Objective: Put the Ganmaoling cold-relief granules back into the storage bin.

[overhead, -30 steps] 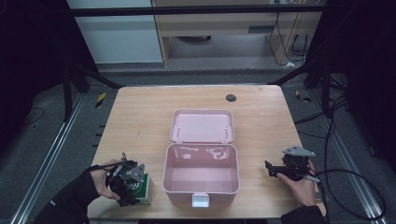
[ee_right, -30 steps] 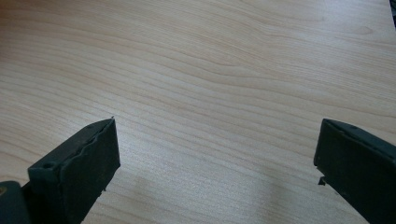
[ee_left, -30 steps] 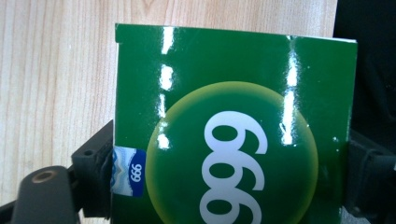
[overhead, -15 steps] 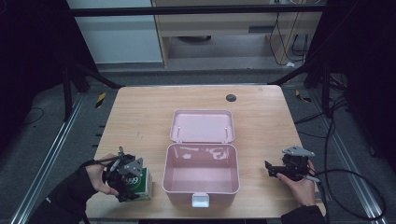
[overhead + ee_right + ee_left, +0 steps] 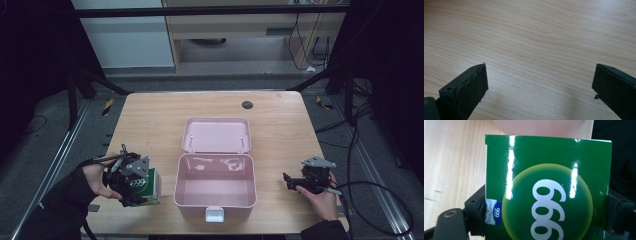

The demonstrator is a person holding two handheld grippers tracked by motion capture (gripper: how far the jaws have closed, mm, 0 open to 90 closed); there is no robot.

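— While you were looking away: what has the left gripper (image 5: pixel 134 181) got hold of?

— It is clamped on a green carton (image 5: pixel 148 185), glossy, with a pale round patch and white "999" printed on it. In the left gripper view the carton (image 5: pixel 548 187) sits squarely between the two black jaws, one pressing each side, and a small blue label shows at its lower edge by one of them.

— Where is that relative to the pink box?

— Just beside the pink box (image 5: pixel 215 187), off its left wall, near the front left corner of the desk (image 5: pixel 150 115). Whether the carton's base touches the wood or hangs clear of it, I cannot tell from here. The person's left hand (image 5: pixel 97 176) wraps the gripper from the outer side.

— And the box itself?

— It stands open in the middle of the desk, lid (image 5: pixel 216 135) laid back flat behind it, a white latch (image 5: pixel 215 215) on the front wall. The hollow looks bare pink.

— What about the right gripper?

— The right gripper (image 5: pixel 290 181) is well apart from the box, off its right wall, low over the desk and pointing toward the box. Its jaws stand wide with only bare wood grain (image 5: pixel 544 45) between them. A small dark disc (image 5: pixel 247 105) sits on the desk beyond the lid.
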